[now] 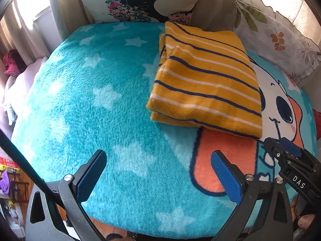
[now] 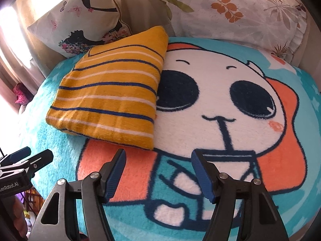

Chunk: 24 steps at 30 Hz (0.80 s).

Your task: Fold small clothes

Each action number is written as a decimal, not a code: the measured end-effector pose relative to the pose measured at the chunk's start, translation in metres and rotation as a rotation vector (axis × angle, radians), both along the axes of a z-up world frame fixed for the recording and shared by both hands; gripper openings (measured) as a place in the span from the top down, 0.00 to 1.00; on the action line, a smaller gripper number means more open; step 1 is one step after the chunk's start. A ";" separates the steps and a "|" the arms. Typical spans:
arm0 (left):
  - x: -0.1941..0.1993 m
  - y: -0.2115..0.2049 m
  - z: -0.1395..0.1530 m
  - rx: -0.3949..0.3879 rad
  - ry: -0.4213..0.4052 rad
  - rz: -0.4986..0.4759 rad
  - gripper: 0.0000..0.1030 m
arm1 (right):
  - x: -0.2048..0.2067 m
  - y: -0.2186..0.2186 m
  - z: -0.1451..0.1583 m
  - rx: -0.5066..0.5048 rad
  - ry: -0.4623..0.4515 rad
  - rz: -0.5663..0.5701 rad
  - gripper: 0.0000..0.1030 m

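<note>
Yellow striped clothing (image 1: 206,80) lies folded into a thick, roughly rectangular bundle on a fluffy turquoise blanket (image 1: 90,104) printed with pale stars and a large cartoon panda. Its navy and white stripes run across the top layer, and folded edges show along the near side in the left wrist view. In the right wrist view the same bundle (image 2: 112,92) sits toward the left, with its right edge covering part of the panda's face beside one dark eye, and its far corner reaching toward the pillows.

The left gripper (image 1: 158,172) hovers above the blanket, near the bundle's front edge but apart from it; its two blue-padded fingers stand wide apart with nothing between them. The right gripper (image 2: 158,172) hangs over the panda's orange and turquoise body, just short of the bundle's near corner, its fingers likewise spread wide and holding nothing. Each gripper shows at the edge of the other's view, side by side.

Behind the blanket lean a pillow with a black silhouette and flowers (image 2: 80,20) and a leaf-patterned pillow (image 2: 230,10).
</note>
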<state>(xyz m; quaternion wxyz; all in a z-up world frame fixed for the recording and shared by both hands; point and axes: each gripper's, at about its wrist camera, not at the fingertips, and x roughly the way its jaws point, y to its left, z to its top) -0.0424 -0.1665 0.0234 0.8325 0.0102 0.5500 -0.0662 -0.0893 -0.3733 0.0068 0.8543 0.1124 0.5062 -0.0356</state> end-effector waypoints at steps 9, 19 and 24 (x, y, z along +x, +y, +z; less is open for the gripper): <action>0.017 0.010 -0.006 -0.035 0.016 -0.043 0.00 | 0.018 0.019 0.016 -0.079 -0.019 -0.005 0.29; 0.029 0.028 -0.010 -0.066 0.033 -0.044 0.00 | 0.027 0.040 0.014 -0.093 -0.002 -0.012 0.27; 0.033 0.034 -0.014 -0.077 0.050 -0.040 0.00 | 0.030 0.048 0.014 -0.102 0.001 -0.006 0.27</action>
